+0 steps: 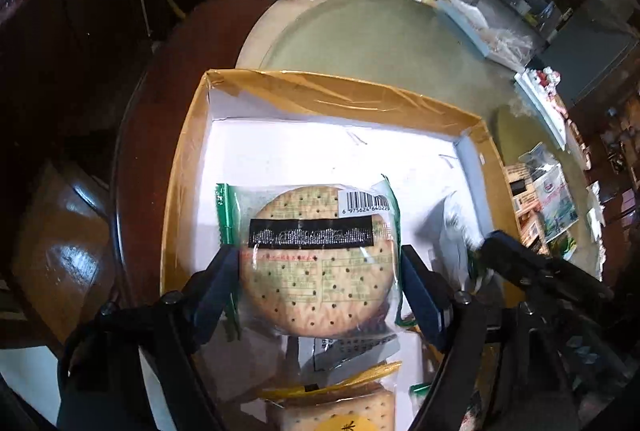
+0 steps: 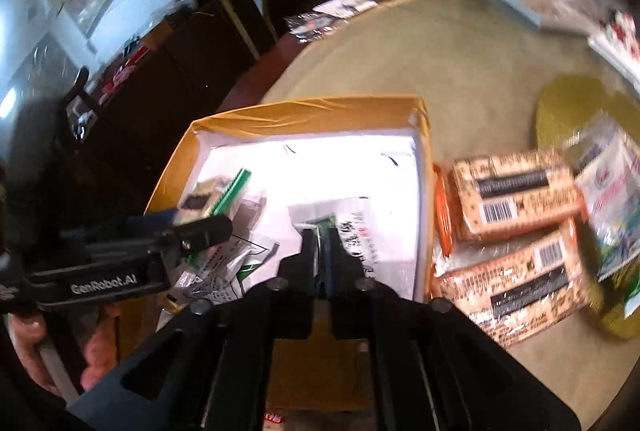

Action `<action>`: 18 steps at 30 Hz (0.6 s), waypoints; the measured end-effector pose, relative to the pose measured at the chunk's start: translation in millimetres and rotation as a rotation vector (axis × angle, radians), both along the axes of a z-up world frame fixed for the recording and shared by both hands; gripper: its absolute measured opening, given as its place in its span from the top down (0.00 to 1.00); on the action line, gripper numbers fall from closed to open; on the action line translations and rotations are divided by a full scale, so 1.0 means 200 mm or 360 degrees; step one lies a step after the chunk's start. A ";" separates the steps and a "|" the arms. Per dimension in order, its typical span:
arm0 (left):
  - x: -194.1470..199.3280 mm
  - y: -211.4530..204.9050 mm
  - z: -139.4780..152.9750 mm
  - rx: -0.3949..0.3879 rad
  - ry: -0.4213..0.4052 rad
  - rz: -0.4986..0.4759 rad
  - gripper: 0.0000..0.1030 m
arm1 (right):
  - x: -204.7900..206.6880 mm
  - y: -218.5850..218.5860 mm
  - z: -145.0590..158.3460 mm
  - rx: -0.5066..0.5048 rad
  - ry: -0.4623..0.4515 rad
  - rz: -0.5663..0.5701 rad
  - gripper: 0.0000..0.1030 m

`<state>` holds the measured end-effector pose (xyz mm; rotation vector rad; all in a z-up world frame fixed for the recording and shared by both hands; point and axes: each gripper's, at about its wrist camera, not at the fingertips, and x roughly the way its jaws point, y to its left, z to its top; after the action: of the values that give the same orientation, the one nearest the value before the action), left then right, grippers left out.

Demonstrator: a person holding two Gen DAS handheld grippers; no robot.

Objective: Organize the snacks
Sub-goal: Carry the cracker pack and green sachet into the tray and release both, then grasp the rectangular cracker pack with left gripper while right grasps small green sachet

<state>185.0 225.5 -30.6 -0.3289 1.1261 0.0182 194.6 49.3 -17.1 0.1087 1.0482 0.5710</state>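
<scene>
While several packets already lie in the box (image 1: pixel 332 91), the job looks partly done — two orange packs (image 2: pixel 516 191) wait outside on the table (image 2: pixel 460 51). Left gripper (image 1: pixel 320 271) clamps the round cracker packet (image 1: pixel 316 259) over the box. Right gripper (image 2: pixel 322 243) — fingers nearly together, pinching a white packet (image 2: pixel 368 231).

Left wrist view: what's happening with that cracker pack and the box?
A person is sorting snacks into a box. The left gripper holds a round cracker pack over the box floor, fingers pressed on both sides. The right gripper pinches a white packet inside the box, its jaws nearly closed. Two orange packs wait on the table beside it.
</scene>
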 end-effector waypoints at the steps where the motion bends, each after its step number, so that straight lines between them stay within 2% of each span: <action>1: -0.01 0.00 0.02 -0.0008 -0.0009 0.0013 0.22 | 0.00 -0.02 0.01 0.0028 0.0002 -0.0008 0.75; 2: -0.04 0.01 0.04 -0.0023 -0.0045 0.0032 0.22 | -0.02 -0.05 0.04 0.0057 -0.0026 -0.0016 0.61; 4: -0.08 0.00 0.11 0.0000 -0.0148 0.0048 0.22 | -0.07 -0.09 0.10 0.0078 -0.0111 -0.0034 0.41; 6: -0.15 -0.04 0.20 0.0096 -0.0277 0.0081 0.22 | -0.16 -0.17 0.18 0.0124 -0.0216 -0.0052 0.39; 9: -0.25 -0.15 0.33 0.0261 -0.0406 0.0060 0.22 | -0.28 -0.32 0.27 0.0192 -0.0285 -0.0093 0.34; 12: -0.33 -0.29 0.42 0.0175 -0.0498 -0.0048 0.22 | -0.42 -0.52 0.35 0.0255 -0.0347 -0.0148 0.28; 15: -0.38 -0.48 0.47 0.0056 -0.0545 -0.0231 0.22 | -0.53 -0.71 0.39 0.0244 -0.0421 -0.0258 0.21; 18: -0.38 -0.65 0.47 0.0089 -0.0523 -0.0339 0.22 | -0.57 -0.89 0.38 0.0247 -0.0406 -0.0362 0.20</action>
<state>108.5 96.5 63.7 -0.1530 0.8278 -0.1866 80.5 -129.1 59.7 0.2806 0.7312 0.4454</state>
